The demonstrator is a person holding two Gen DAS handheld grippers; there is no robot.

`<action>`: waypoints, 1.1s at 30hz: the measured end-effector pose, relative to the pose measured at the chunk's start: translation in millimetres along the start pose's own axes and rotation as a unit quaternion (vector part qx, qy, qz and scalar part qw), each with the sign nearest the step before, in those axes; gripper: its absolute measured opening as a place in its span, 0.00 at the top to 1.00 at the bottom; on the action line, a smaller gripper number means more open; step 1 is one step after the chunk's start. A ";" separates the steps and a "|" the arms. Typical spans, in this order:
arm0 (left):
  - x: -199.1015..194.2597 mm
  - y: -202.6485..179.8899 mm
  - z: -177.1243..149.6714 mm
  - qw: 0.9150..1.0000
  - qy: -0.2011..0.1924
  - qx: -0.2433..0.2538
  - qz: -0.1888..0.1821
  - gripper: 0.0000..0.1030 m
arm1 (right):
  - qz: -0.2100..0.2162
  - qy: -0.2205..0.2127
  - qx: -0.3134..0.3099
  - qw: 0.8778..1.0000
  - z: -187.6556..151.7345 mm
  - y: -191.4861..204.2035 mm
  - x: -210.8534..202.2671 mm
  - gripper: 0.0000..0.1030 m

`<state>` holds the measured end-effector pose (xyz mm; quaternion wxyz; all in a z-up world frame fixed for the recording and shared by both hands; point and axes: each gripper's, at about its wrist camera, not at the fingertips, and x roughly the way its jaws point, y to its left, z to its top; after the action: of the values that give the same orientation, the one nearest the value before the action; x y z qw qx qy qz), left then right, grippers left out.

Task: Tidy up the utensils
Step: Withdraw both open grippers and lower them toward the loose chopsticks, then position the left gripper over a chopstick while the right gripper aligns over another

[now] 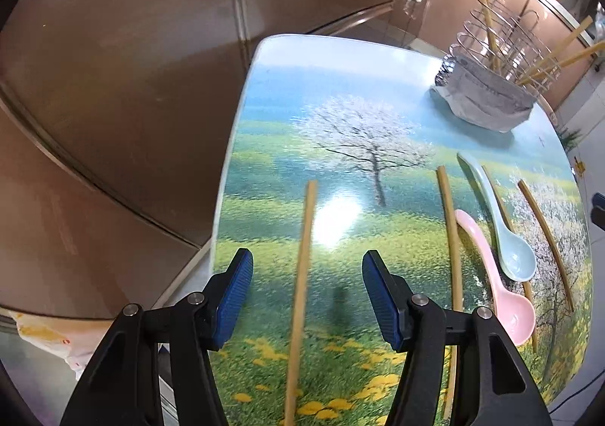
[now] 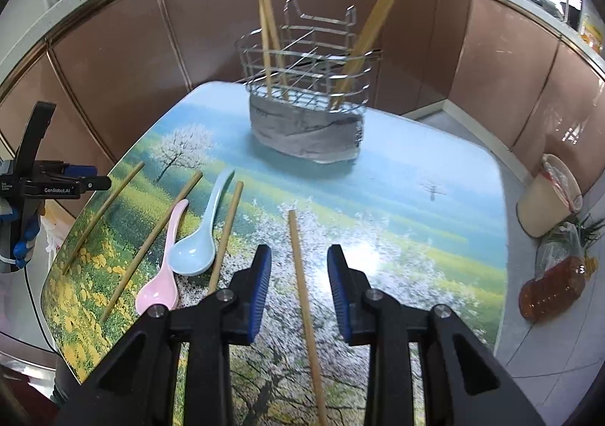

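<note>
Several bamboo chopsticks lie on the printed table (image 2: 435, 176). My left gripper (image 1: 307, 274) is open, its jaws on either side of one chopstick (image 1: 302, 274) near the table's left edge. My right gripper (image 2: 299, 267) is open over another chopstick (image 2: 304, 297). A pink spoon (image 2: 160, 274) and a light blue spoon (image 2: 198, 240) lie between other chopsticks; they also show in the left wrist view, pink spoon (image 1: 499, 290) and blue spoon (image 1: 503, 229). A wire utensil holder (image 2: 306, 85) with a grey wrapped base holds several upright chopsticks at the far end.
Brown cabinet fronts (image 2: 113, 67) surround the table. A bin (image 2: 548, 195) and an oil bottle (image 2: 552, 286) stand on the floor at the right. The left gripper's body (image 2: 41, 180) shows at the table's left edge.
</note>
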<state>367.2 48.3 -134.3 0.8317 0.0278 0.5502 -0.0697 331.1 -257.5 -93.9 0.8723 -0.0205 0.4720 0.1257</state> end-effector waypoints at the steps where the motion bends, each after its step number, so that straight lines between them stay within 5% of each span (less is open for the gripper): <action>1: 2.1 -2.8 1.5 1.000 0.002 0.003 -0.003 0.42 | 0.004 0.004 -0.004 1.000 1.8 2.9 4.7 0.72; 12: 23.8 -41.6 37.4 0.995 0.045 0.033 -0.079 0.47 | 0.052 0.064 -0.035 0.996 28.2 27.5 54.0 0.72; 23: 53.4 -85.2 82.9 0.990 0.091 0.078 -0.076 0.49 | 0.069 0.115 -0.073 0.988 46.3 51.6 98.3 0.72; 33: 82.8 -110.7 90.8 0.987 0.115 0.089 -0.064 0.54 | 0.076 0.131 -0.081 0.985 48.1 56.4 119.7 0.72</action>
<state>465.7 -79.4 -171.3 0.7509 0.0749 0.6344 -0.1677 419.6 -171.6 -161.8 0.7865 -0.0715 0.5703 0.2259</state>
